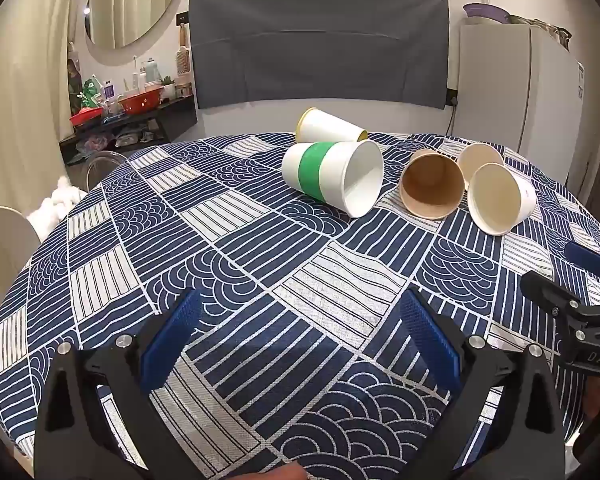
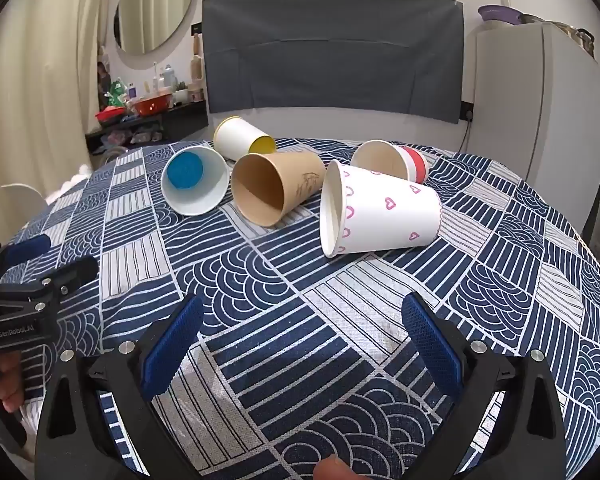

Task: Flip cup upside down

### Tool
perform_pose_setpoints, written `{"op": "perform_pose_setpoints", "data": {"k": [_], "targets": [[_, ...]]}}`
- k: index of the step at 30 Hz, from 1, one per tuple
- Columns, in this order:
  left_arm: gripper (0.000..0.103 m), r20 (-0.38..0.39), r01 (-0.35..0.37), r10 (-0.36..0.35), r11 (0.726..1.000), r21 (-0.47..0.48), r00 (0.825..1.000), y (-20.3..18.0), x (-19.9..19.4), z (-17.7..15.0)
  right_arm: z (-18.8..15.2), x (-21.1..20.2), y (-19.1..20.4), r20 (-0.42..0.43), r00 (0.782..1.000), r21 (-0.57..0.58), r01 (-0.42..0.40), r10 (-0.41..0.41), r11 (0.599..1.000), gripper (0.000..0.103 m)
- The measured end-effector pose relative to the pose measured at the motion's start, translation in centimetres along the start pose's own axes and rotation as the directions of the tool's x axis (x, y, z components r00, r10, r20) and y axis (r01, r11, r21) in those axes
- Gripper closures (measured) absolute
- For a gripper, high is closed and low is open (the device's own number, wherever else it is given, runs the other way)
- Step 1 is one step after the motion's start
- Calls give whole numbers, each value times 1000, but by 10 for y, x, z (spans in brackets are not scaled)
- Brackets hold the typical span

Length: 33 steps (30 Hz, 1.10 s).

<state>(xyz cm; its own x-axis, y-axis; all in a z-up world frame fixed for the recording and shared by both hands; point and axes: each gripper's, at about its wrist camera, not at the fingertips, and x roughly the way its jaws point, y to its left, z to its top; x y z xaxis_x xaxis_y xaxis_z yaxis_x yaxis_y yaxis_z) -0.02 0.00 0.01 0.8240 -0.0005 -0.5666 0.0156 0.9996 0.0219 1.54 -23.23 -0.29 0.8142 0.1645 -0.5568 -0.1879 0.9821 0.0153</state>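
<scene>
Several paper cups lie on their sides on a round table with a blue and white patterned cloth (image 1: 220, 264). In the left wrist view: a white cup with a green band (image 1: 332, 178), a white cup with yellow rim (image 1: 330, 126), a brown cup (image 1: 432, 190) and two white cups (image 1: 500, 200). In the right wrist view: a heart-print cup (image 2: 380, 214), a brown cup (image 2: 276, 188), a cup with blue bottom (image 2: 194, 186), a yellow-inside cup (image 2: 242, 138) and a red-band cup (image 2: 392, 160). My left gripper (image 1: 300, 312) and right gripper (image 2: 302, 316) are open and empty, low over the cloth, short of the cups.
A grey covered panel (image 1: 320, 44) stands against the wall behind the table. A white fridge (image 1: 520, 80) is at the back right. A cluttered shelf (image 1: 132, 108) and a round mirror are at the back left. A chair back (image 1: 0, 240) is at the left edge.
</scene>
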Motion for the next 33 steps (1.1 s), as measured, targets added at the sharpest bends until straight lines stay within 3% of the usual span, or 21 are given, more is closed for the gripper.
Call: {"op": "perform_pose_setpoints", "data": {"k": [33], "targets": [[6,-7,6,-6,1000,0,1000,0,-1,1,-1,2,3,-2,1000,-16,-3,3,1000,8]]}}
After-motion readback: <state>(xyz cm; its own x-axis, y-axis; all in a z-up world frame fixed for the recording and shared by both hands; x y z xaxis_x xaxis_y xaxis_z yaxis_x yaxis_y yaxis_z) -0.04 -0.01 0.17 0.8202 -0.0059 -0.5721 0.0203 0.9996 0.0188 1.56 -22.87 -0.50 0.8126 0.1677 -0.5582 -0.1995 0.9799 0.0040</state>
